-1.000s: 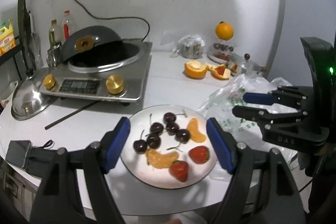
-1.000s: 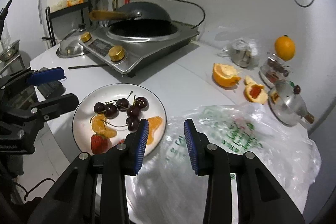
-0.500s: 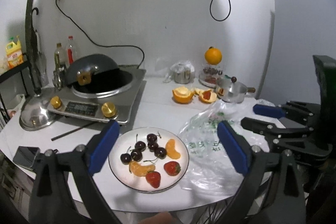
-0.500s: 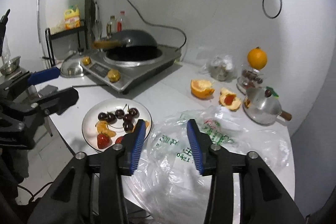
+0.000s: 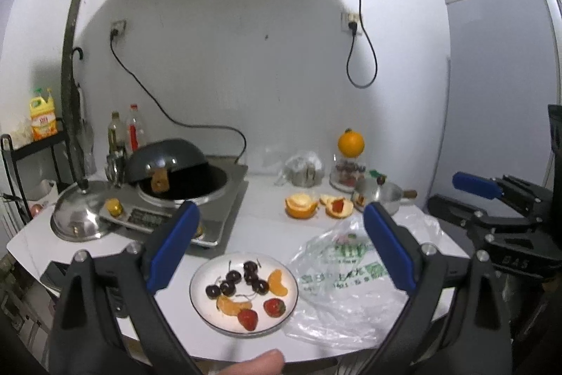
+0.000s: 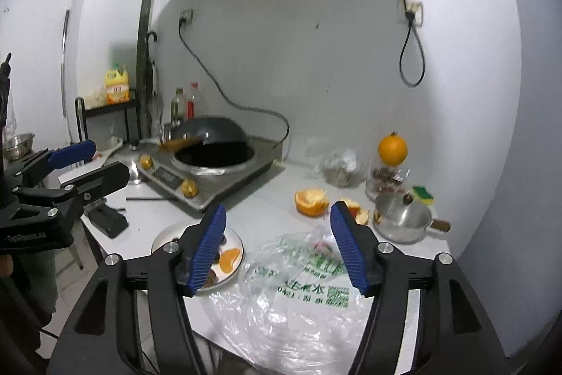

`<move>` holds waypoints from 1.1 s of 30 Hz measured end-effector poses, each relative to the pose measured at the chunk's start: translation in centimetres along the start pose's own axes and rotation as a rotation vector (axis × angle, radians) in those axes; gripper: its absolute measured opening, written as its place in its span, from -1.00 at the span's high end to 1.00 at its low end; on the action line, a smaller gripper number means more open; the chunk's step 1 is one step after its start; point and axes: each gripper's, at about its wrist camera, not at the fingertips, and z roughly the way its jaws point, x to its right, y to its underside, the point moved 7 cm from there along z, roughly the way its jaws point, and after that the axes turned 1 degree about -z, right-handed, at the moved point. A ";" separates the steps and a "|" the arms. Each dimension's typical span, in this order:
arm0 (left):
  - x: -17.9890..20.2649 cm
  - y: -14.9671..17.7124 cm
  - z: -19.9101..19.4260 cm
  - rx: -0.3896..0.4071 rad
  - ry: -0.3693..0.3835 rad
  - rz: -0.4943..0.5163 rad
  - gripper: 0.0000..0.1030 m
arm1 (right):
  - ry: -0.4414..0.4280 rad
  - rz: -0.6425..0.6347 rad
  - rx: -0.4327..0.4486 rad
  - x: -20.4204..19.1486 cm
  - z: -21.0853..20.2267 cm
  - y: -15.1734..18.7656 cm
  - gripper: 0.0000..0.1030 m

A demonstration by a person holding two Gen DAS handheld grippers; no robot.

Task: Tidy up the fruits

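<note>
A white plate (image 5: 196, 296) sits at the near edge of a white counter (image 5: 267, 217), with the fruit on it: several dark cherries (image 5: 246, 276) with thin stems in the middle, two orange segments (image 5: 277, 282), and two strawberries (image 5: 261, 311) at the front. All of it looks small, light and soft, so it probably bruises under a hard pinch; the cherries seem smooth and likely to roll, and are best taken across the body or by the stem. Just right of the plate, touching its rim, lies a crumpled clear plastic bag (image 5: 347, 290) with green print, apparently empty. Farther back are opened orange peels (image 5: 302, 204), a small steel pot (image 5: 384, 195), and a glass jar (image 5: 347, 173) holding dark fruit with a whole orange (image 5: 351, 144) on top. The left gripper (image 5: 281, 248) hovers above the plate, fingers wide apart and holding nothing. The right gripper (image 6: 281, 248) hangs over the bag, also wide and empty.
</note>
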 end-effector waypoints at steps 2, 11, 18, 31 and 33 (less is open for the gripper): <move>0.2 -0.7 -0.8 0.021 -0.008 0.007 -0.96 | 0.005 0.005 0.028 0.1 -1.1 -0.7 -0.37; 1.8 -3.4 -4.7 0.120 -0.020 0.056 -0.98 | 0.065 0.031 0.151 1.6 -6.0 -3.1 -0.61; 4.1 -5.5 -7.4 0.188 0.004 0.104 -0.98 | 0.115 0.051 0.215 2.8 -9.1 -4.0 -0.61; 5.6 -6.5 -9.0 0.213 0.007 0.101 -0.98 | 0.143 0.060 0.249 4.2 -11.2 -3.8 -0.61; 5.7 -6.5 -8.9 0.212 0.007 0.102 -0.98 | 0.143 0.060 0.249 4.2 -11.3 -3.8 -0.61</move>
